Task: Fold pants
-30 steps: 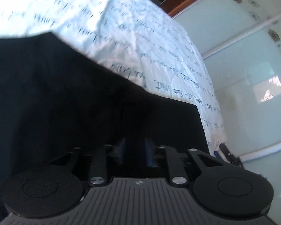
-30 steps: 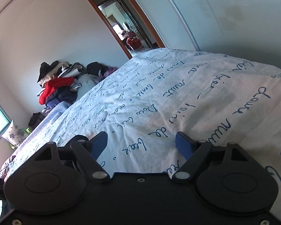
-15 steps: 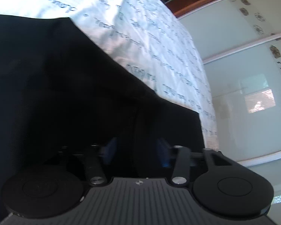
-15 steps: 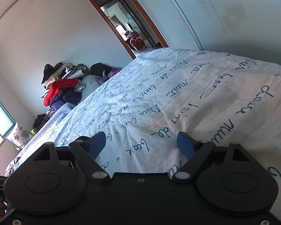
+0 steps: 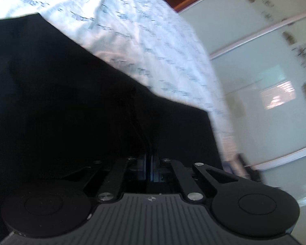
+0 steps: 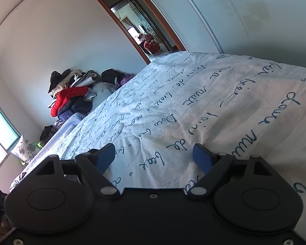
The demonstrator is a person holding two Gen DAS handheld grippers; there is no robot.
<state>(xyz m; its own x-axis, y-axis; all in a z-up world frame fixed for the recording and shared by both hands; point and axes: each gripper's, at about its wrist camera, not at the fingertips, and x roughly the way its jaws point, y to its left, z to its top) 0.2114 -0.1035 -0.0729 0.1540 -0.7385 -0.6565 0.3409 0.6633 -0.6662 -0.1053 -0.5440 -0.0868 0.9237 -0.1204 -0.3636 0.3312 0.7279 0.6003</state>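
On the script-printed sheet (image 5: 144, 30), left claw (image 5: 148, 167) pinches black pants (image 5: 61, 102) — right claw (image 6: 153, 156) apart.

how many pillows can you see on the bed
1: a white pillow with a dark floral print at the far end of the bed, under the window, seen from the right wrist. Others may be hidden behind the pile of clothes.
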